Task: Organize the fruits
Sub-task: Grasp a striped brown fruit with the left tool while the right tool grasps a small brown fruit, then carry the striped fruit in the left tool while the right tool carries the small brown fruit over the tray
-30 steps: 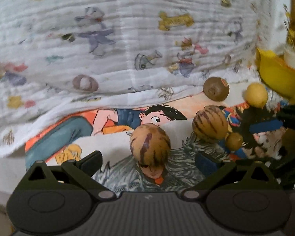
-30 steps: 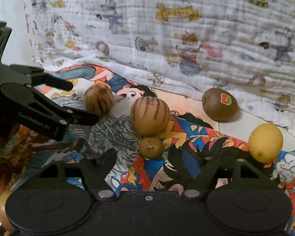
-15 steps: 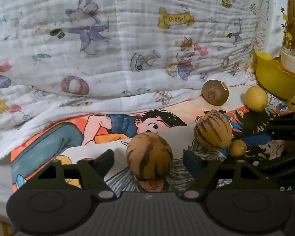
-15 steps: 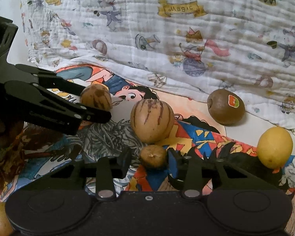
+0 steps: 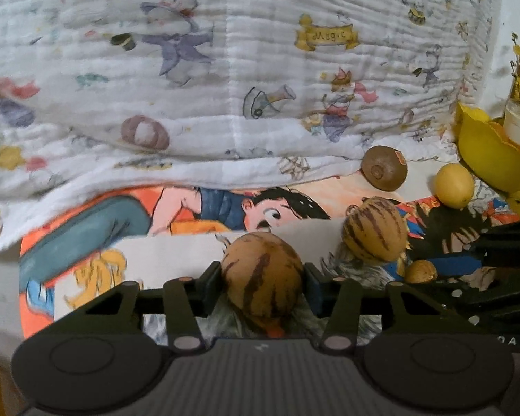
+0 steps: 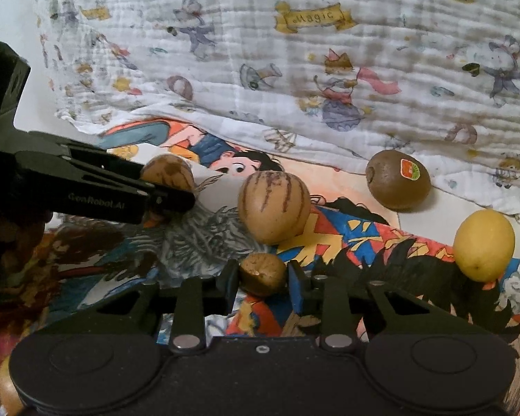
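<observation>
The left gripper (image 5: pixel 262 275) is closing, its pads pressed against both sides of a striped melon (image 5: pixel 262 272) on the cartoon-print cloth (image 5: pixel 176 253). At two o'clock from it sits a second striped melon (image 6: pixel 274 206). The right gripper (image 6: pixel 262 282) is closing, clamped around a small brown fruit (image 6: pixel 262 274). Farther right lie a kiwi (image 6: pixel 398 180) and a lemon (image 6: pixel 483 244).

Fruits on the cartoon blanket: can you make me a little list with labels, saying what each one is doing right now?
left tool: closing around a striped melon, pads at its sides
right tool: closing around a small brown fruit, pads at its sides
second striped melon: lying free between the two tools
kiwi: sticker on it, near the white quilt
lemon: alone, far right
yellow bowl: behind the lemon, a white cup inside
</observation>
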A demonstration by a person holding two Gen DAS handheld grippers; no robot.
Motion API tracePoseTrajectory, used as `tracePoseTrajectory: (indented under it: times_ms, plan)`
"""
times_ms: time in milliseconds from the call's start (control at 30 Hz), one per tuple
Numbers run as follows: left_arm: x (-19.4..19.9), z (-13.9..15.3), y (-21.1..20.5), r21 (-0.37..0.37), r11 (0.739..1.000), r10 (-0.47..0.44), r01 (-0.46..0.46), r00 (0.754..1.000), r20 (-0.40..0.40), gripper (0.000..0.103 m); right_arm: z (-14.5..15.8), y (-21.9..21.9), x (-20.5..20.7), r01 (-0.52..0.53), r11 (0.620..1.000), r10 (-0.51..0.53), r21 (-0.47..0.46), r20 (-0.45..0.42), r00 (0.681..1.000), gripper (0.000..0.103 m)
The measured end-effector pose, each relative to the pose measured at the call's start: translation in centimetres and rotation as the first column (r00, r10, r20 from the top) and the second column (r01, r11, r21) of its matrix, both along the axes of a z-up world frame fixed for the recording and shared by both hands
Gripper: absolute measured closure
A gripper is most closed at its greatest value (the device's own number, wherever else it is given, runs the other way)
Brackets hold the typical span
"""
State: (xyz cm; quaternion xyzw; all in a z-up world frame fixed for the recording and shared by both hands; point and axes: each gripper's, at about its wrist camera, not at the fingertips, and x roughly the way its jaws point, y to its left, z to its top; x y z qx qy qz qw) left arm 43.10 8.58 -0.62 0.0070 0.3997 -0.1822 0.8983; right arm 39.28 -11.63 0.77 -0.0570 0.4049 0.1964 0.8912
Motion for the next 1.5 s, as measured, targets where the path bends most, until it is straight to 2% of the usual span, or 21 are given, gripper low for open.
tracePoseTrajectory:
  times_ms: [167,467,700,1100,1500]
  plan:
    - [-2.2,1.5,-0.4,-0.01,1.0,0.014,-0.014,1.0,-0.012,0.05,1.4,-0.3,-1.7,-0.026,0.999,0.025,0.038,0.018,1.0,0.071]
    - [-7.3,5.6,-2.1,0.01,0.999,0.038,-0.038,0.999,0.018,0.05,4.8,-2.2,-5.8,-0.058,0.995,0.052,0.085,0.073,0.996,0.071]
    - [-12.3,7.6,-2.3,-0.053,0.993,0.102,-0.101,0.995,0.007,0.05,6.6,-3.9,-9.3,-0.08,0.992,0.071,0.101,0.085,0.994,0.071]
    - [-21.2,8.4,-4.0,-0.127,0.984,0.122,-0.123,0.992,-0.012,0.05,7.8,-5.9,-16.7,-0.135,0.987,0.127,0.091,0.088,0.988,0.071]
    - [-26.9,6.5,-5.4,-0.146,0.981,0.119,-0.13,0.99,-0.081,0.05,6.8,-6.6,-23.5,-0.148,0.984,0.148,0.102,0.016,0.989,0.071]
